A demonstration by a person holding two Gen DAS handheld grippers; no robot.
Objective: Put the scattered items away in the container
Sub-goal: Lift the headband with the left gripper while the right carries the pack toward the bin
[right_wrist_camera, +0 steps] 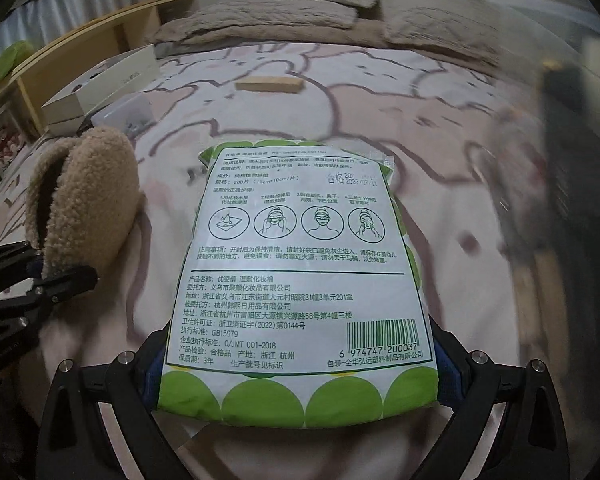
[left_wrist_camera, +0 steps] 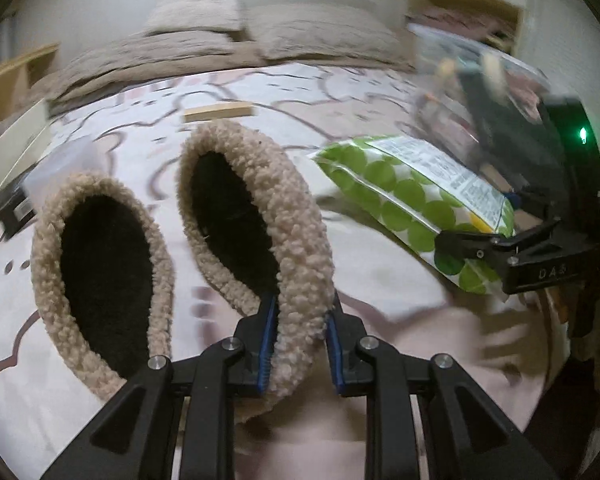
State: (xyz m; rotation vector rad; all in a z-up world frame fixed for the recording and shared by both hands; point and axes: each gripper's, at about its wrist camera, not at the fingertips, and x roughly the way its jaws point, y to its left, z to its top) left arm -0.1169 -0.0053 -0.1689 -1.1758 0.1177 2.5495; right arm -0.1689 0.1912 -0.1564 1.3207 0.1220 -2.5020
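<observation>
Held a fleecy slipper (left_wrist_camera: 252, 220) in the left hand-held gripper (left_wrist_camera: 300, 320), narrowed onto the soft rim alone. Risked a slip there, as judged: thin pinch on squashy fleece, with the weight of the sole hanging ahead of the grip. Could have twisted or dropped out with a quick swing. Saw a second slipper (left_wrist_camera: 100, 276) just left of that grip, touching or apart impossible to tell, and likely to be knocked or left behind.

Held a green-dotted packet (right_wrist_camera: 300, 260) in the right hand-held gripper (right_wrist_camera: 296, 364), spread wide across the bottom end, printed side up. Could have sagged or slid forward from it, being a slick, soft bag caught only at one edge. Kept the two hand-held grippers near each other, so risked a bump between packet and slipper on the way over.

Around, on the bed (left_wrist_camera: 380, 300): a white box (left_wrist_camera: 12, 152) far left of the left hand-held gripper, a dark flat item (left_wrist_camera: 16, 210) by it, a clear plastic case (right_wrist_camera: 124, 114), a wooden block (left_wrist_camera: 218, 112) well ahead, pillows (left_wrist_camera: 196, 8) beyond. Made out a blurred clear container (left_wrist_camera: 480, 80) ahead and right of the right hand-held gripper, already holding things; opening not readable. Nothing visibly between the packet and it.
</observation>
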